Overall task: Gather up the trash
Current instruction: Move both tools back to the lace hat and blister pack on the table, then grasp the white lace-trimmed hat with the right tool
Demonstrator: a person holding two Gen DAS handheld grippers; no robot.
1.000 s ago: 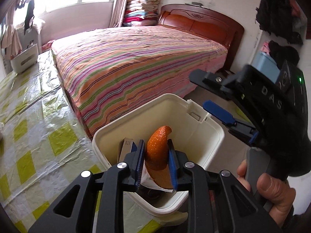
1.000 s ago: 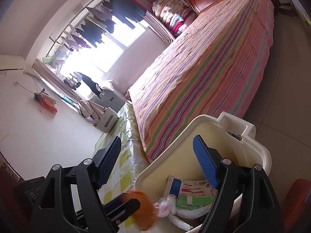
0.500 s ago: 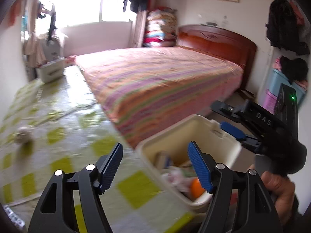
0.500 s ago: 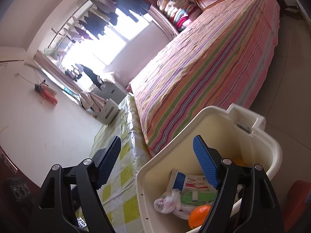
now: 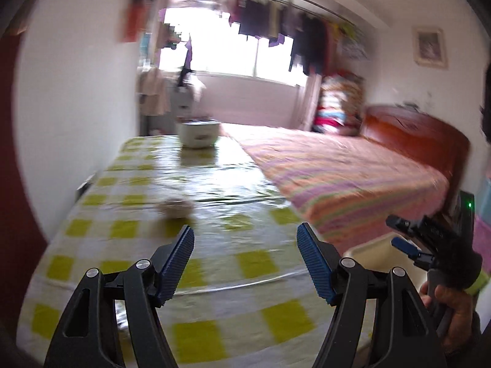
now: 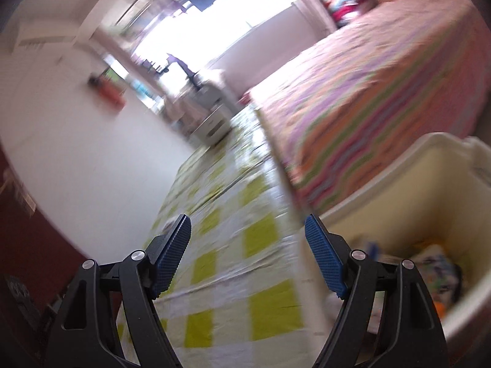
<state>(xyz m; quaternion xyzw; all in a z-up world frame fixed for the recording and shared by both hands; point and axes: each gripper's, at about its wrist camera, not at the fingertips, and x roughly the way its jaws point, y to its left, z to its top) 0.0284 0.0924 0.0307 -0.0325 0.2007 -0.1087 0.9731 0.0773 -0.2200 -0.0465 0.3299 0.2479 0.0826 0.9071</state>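
Note:
My left gripper (image 5: 245, 239) stands open and empty over the yellow-checked tablecloth (image 5: 214, 263). A blurred crumpled wad (image 5: 176, 208) lies on the cloth just beyond its left finger. The cream trash bin (image 6: 429, 190) sits at the table's right edge; in the right wrist view it holds wrappers (image 6: 432, 263) and an orange piece (image 6: 440, 308). My right gripper (image 6: 248, 233) is open with nothing between its fingers, left of the bin. From the left wrist view the right gripper (image 5: 402, 239) shows above the bin's rim (image 5: 368, 250), held by a hand (image 5: 451, 303).
A striped bed (image 5: 353, 178) runs along the table's right side, with a wooden headboard (image 5: 414, 128). A white basket (image 5: 199, 133) stands at the table's far end, near the window. A white wall (image 5: 76, 116) borders the left.
The left gripper let go of the orange peel into the bin, opened wide and swung left over the table. The right gripper also turned left, away from the bin.

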